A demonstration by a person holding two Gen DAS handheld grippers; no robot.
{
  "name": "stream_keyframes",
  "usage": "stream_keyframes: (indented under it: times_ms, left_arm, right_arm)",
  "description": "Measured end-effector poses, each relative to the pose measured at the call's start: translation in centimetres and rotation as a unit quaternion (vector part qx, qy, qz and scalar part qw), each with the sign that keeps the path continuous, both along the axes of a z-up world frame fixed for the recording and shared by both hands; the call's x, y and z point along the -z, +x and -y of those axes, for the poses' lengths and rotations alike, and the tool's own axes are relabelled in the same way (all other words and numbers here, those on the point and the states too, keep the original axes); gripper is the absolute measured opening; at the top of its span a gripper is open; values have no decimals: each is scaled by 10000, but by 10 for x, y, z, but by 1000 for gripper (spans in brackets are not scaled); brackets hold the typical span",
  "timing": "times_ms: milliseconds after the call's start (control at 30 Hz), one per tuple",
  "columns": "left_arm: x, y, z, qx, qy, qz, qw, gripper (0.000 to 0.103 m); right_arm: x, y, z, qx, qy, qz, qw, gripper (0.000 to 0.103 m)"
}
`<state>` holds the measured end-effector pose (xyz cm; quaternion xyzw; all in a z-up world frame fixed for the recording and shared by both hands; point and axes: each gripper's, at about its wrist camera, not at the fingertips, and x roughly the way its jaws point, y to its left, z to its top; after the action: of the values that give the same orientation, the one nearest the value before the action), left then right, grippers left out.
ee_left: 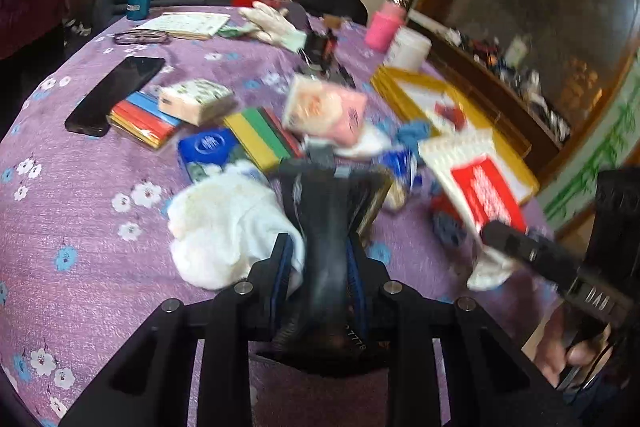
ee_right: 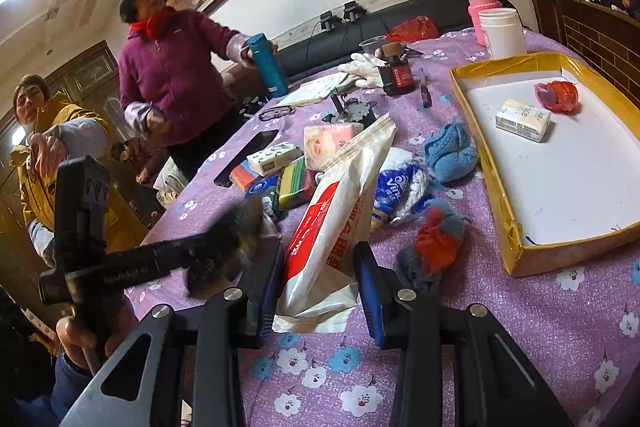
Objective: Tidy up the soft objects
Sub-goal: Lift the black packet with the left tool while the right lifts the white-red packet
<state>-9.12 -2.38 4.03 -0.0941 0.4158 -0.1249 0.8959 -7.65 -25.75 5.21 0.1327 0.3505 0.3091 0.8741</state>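
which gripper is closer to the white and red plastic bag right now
Right. The right gripper has the white and red plastic bag between its fingers. The left gripper is off to the bag's left, shut on a dark item.
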Motion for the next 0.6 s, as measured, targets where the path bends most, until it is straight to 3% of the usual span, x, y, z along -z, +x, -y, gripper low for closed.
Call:
stream_keyframes:
  times_ms: [67,200,367,500,600]
  left_arm:
    - [5,-2,7,110,164,-73,9998,53]
    - [11,-9,22,155,669,35,9976,73]
    - [14,-12,42,161,1152,74,9932,74]
    - [-10,-37,67,70,1775,701,9816,74]
    - [-23,-43,68,356,1474,868,9846,74]
  right_arm:
    - [1,0,1,13,-1,-10,10000,39]
    - [2,0,2,20,10,-25,10000,39]
    - [3,-1,3,4,20,-22,10000,39]
    - [3,-2,5,38,50,-27,10000,39]
    - [0,-3,11,116,96,-6,9999,39]
